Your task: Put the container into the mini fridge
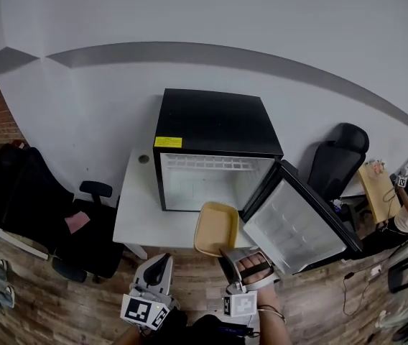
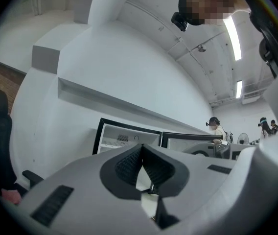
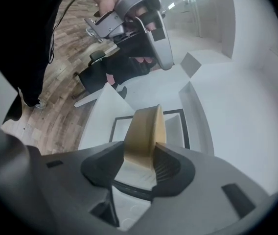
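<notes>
Rt gripper (image 1: 227,253) clamped on near rim of tan container (image 1: 216,227). In rt gripper view, jaws fairly wide, pads pressed on both sides of container's edge, container on edge btwn them. Container up off bench (image 1: 138,218), over its front edge, just before open mini fridge (image 1: 215,131), outside it. Fridge black outside, white inside, set at back of bench. Door (image 1: 299,220) swung out to the right, white liner showing. Yellow sticker (image 1: 168,141) on fridge top, front-left corner. Hand (image 1: 256,267) wrapped round rt gripper's grip. Lt gripper (image 1: 161,263) low, near bench front, left of rt gripper, apart from container. In lt gripper view, jaws w/ tips together, nothing btwn. Black office chair (image 1: 39,207) left of bench, another (image 1: 338,157) behind door. Wood floor (image 1: 67,304) below.
</notes>
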A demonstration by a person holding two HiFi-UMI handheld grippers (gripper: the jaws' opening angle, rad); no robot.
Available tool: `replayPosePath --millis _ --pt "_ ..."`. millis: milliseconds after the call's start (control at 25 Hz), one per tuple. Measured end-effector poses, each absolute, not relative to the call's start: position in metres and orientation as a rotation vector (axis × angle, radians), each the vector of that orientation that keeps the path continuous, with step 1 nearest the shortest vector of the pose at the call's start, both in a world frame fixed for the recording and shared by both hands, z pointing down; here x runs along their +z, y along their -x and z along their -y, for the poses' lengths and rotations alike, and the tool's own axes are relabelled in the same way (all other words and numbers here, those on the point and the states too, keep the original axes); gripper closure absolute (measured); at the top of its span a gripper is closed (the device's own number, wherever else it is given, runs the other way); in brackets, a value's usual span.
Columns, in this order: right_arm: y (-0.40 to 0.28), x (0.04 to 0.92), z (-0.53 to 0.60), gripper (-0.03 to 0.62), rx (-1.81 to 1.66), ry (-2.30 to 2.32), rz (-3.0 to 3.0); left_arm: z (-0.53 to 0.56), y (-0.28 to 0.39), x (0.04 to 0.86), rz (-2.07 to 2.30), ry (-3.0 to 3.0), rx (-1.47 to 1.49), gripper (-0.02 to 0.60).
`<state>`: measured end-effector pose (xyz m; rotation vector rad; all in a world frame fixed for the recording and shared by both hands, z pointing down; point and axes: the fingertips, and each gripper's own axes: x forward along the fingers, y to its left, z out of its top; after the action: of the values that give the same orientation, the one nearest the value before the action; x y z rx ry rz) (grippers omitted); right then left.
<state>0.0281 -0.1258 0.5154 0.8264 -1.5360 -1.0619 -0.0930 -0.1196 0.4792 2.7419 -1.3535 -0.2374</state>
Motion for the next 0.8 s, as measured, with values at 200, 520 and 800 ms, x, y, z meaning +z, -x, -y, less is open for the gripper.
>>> replayPosePath --millis 200,520,800 --pt "-0.022 0.511 0.16 0.41 -1.128 -0.815 1.502 0.147 0.098 0.48 1.356 -2.72 -0.234 0.574" --pt "-0.045 0.547 0.223 0.408 -1.123 -0.775 1.517 0.197 0.087 0.48 1.433 -2.68 -0.232 0.574" --pt "-0.058 0.521 0.273 0.409 -1.215 -0.758 1.518 0.235 0.067 0.47 1.51 -2.652 -0.267 0.574"
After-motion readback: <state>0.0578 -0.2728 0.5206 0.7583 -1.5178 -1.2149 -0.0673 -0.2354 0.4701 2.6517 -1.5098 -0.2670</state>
